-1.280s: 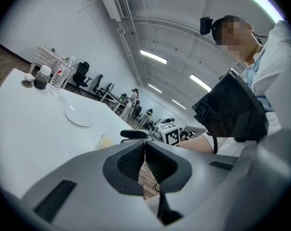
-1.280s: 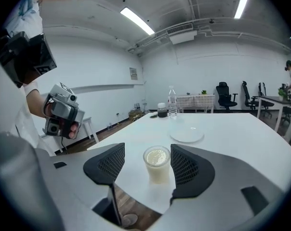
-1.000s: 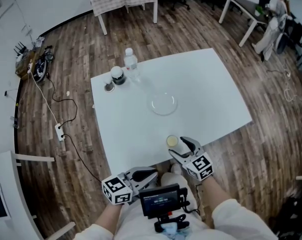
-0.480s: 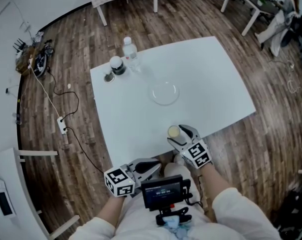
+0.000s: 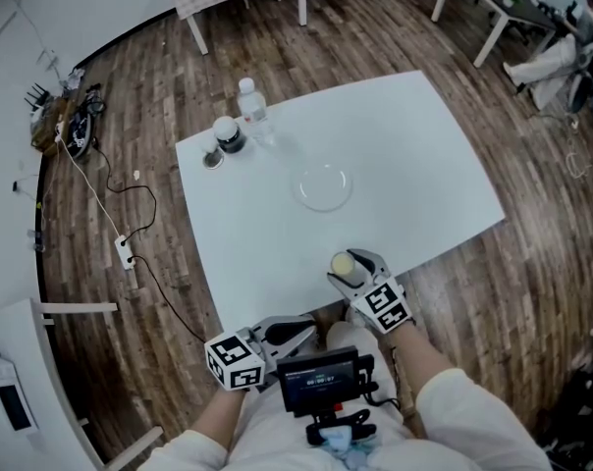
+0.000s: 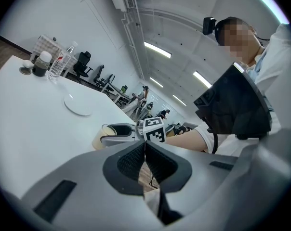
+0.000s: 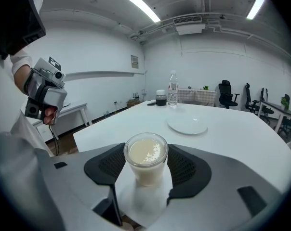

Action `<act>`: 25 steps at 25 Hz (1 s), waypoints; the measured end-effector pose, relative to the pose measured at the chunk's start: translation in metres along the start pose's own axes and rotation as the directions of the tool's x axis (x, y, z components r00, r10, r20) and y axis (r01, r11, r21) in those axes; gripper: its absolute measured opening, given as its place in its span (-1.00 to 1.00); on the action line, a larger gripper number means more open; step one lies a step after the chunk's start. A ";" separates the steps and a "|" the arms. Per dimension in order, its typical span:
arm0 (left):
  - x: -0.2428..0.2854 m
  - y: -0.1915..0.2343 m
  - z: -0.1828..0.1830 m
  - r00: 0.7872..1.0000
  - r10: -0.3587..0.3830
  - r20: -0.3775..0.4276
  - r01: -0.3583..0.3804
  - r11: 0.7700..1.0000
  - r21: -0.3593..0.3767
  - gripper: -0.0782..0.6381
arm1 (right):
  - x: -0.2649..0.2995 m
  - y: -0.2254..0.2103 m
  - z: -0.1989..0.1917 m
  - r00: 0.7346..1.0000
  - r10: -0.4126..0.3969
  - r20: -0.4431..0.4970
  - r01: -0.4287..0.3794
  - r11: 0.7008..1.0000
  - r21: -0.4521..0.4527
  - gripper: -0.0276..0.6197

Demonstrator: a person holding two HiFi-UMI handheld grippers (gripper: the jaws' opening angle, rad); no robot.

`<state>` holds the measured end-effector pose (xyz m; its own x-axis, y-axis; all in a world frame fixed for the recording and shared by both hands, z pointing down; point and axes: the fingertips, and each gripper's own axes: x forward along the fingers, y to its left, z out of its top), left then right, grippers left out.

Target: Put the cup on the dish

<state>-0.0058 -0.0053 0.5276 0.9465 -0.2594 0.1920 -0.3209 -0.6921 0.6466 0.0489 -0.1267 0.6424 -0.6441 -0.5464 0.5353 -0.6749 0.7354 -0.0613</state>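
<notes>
A clear cup (image 7: 146, 159) of pale creamy liquid stands on the white table (image 5: 404, 155) near its front edge. My right gripper (image 7: 145, 166) is around it, one pad on each side and close to the glass. Its jaws have just been closing with the cup between them, and I see no firm press. In the head view the cup (image 5: 343, 263) sits at the right gripper (image 5: 349, 267). The clear round dish (image 5: 323, 186) lies mid-table, beyond the cup; the right gripper view shows the dish (image 7: 187, 125) ahead. My left gripper (image 5: 298, 332) hangs shut and empty off the table's front edge.
At the table's far left stand a water bottle (image 5: 248, 101), a dark jar (image 5: 229, 135) and a small lid (image 5: 213, 159). A power strip with cables (image 5: 123, 253) lies on the wooden floor to the left. A small screen (image 5: 321, 383) sits at my chest.
My right gripper has sunk a little and settled closer round the cup. The left gripper has stayed where it was.
</notes>
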 end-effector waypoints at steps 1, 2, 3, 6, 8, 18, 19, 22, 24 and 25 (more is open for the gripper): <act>0.000 0.001 -0.001 1.000 -0.002 0.000 0.002 1.000 -0.002 -0.78 | 0.000 0.000 0.000 1.000 0.000 0.002 0.000 1.000 0.000 -0.02; 0.000 0.001 -0.002 1.000 -0.003 0.000 0.003 1.000 -0.004 -0.78 | 0.000 0.000 0.000 1.000 0.001 0.003 -0.001 1.000 -0.001 -0.02; 0.001 0.002 -0.002 1.000 -0.003 -0.003 0.003 1.000 -0.004 -0.78 | 0.000 0.000 0.000 1.000 0.001 0.004 -0.001 1.000 -0.002 -0.02; 0.003 0.002 0.002 1.000 -0.002 -0.011 0.002 1.000 -0.006 -0.78 | 0.000 0.000 0.000 1.000 0.003 0.002 -0.003 1.000 -0.003 -0.03; 0.004 0.001 0.004 1.000 -0.001 -0.012 0.001 1.000 -0.012 -0.78 | -0.002 -0.001 0.001 1.000 0.005 -0.006 -0.005 1.000 -0.005 -0.03; 0.005 0.008 0.002 1.000 -0.019 0.010 0.019 1.000 -0.020 -0.78 | 0.002 0.000 0.002 1.000 0.012 -0.028 -0.012 1.000 -0.003 -0.04; 0.004 0.009 0.002 1.000 -0.020 0.012 0.020 1.000 -0.020 -0.78 | 0.002 0.000 0.002 0.999 0.014 -0.029 -0.014 1.000 -0.003 -0.04; 0.001 0.010 0.002 1.000 -0.014 0.023 0.015 1.000 -0.027 -0.78 | 0.002 0.000 0.006 0.999 0.018 -0.026 -0.018 1.000 -0.004 -0.04; -0.001 0.011 0.003 1.000 -0.003 0.025 0.004 0.999 -0.040 -0.78 | 0.001 -0.002 0.010 1.000 0.019 -0.021 -0.019 1.000 -0.003 -0.04; -0.002 0.011 0.003 1.000 0.001 0.026 0.000 0.999 -0.045 -0.78 | 0.001 -0.003 0.012 1.000 0.019 -0.018 -0.019 1.000 -0.003 -0.04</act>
<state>-0.0117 -0.0147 0.5324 0.9450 -0.2774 0.1733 -0.3186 -0.6613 0.6791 0.0455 -0.1344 0.6329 -0.6499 -0.5251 0.5494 -0.6614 0.7469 -0.0685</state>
